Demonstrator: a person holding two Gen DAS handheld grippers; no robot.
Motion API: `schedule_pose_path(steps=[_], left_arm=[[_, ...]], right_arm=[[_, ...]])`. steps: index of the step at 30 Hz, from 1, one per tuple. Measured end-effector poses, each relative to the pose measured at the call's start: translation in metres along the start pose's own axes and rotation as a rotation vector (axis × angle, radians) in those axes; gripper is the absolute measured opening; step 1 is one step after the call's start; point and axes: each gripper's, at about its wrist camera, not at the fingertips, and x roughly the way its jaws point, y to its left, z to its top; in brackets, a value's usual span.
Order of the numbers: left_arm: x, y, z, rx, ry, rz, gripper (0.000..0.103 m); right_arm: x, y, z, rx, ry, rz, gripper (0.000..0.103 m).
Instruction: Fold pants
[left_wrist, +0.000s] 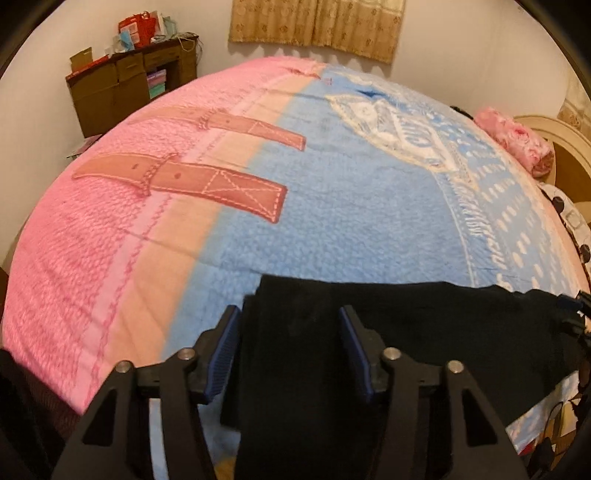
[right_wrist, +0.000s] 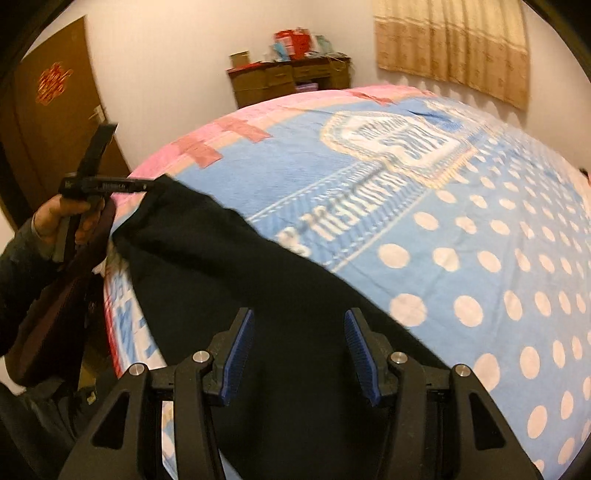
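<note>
The black pants stretch in a band along the near edge of the bed, hanging between my two grippers. In the left wrist view my left gripper is shut on one end, with bunched black cloth filling the gap between its blue pads. The right wrist view shows the same pants running from my right gripper, shut on the cloth, up to the left gripper, which lifts a corner. A person's hand holds that left gripper. The right gripper peeks in at the left view's far right edge.
A pink and blue blanket covers the whole bed. A rolled pink cloth lies by the headboard. A brown cabinet with clutter on top stands against the far wall, a curtain hangs beside it, and a door is at left.
</note>
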Motion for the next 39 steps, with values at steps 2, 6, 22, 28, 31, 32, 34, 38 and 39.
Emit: schedule_pose_path(steps=[2, 6, 22, 28, 31, 32, 34, 38, 39], left_arm=[[0.006, -0.001, 0.003, -0.001, 0.011, -0.007, 0.039], [0.008, -0.007, 0.005, 0.020, 0.008, 0.001, 0.021], [0.000, 0.004, 0.002, -0.009, -0.045, -0.063, 0.014], [0.005, 0.005, 0.002, -0.014, -0.049, -0.077, 0.014], [0.006, 0.007, 0.003, -0.029, -0.055, -0.093, 0.014], [0.006, 0.008, 0.003, -0.033, -0.057, -0.097, 0.014], [0.005, 0.010, 0.004, -0.039, -0.056, -0.108, 0.014], [0.000, 0.013, 0.012, -0.056, -0.072, -0.130, 0.014], [0.000, 0.013, 0.014, -0.055, -0.079, -0.134, 0.014]], right_arm=[[0.001, -0.013, 0.004, 0.045, 0.001, -0.008, 0.053], [0.010, -0.023, 0.017, 0.080, 0.002, 0.017, 0.052], [0.120, 0.012, 0.078, 0.240, 0.241, 0.496, 0.039], [0.144, 0.008, 0.080, 0.372, 0.317, 0.597, 0.039], [0.153, 0.008, 0.085, 0.407, 0.307, 0.568, 0.013], [0.154, 0.009, 0.085, 0.398, 0.300, 0.554, 0.010], [0.152, 0.010, 0.085, 0.399, 0.274, 0.551, 0.008], [0.132, 0.003, 0.089, 0.383, 0.187, 0.556, 0.008], [0.127, 0.001, 0.091, 0.381, 0.166, 0.554, 0.007]])
